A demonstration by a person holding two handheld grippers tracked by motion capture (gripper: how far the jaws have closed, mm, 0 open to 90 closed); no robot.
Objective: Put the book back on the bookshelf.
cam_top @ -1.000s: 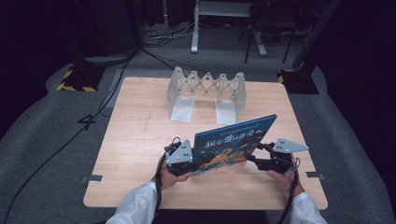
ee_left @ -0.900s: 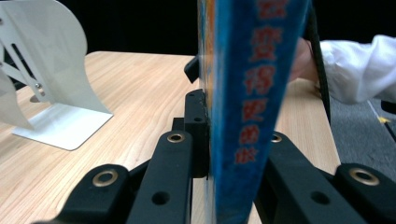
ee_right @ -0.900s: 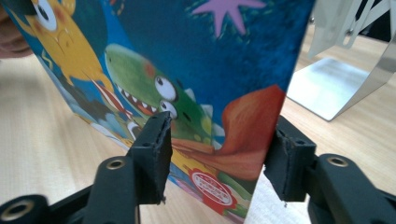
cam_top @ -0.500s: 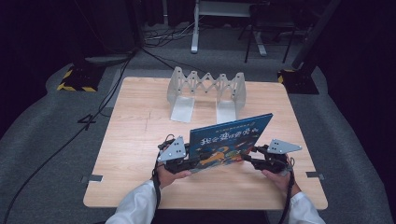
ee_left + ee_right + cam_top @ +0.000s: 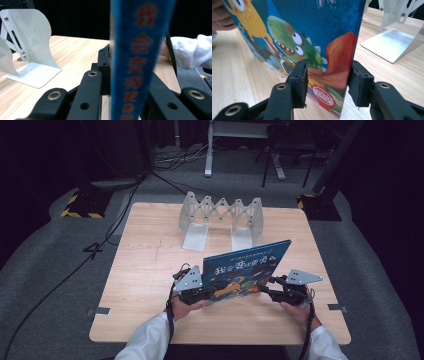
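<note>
In my left gripper view the blue picture book's spine (image 5: 136,62) is a blur, running off top and bottom, and it hides part of my other hand's white sleeve (image 5: 190,53).

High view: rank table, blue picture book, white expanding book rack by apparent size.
1. table, largest by far.
2. blue picture book and white expanding book rack: look alike; the book is nearer the camera and tilted, so no ranking.

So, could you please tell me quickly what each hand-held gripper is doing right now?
Left hand-held gripper: shut on the blue picture book, at its spine.
Right hand-held gripper: jaws around the book's edge, just opened slightly; grip cannot be told.
</note>
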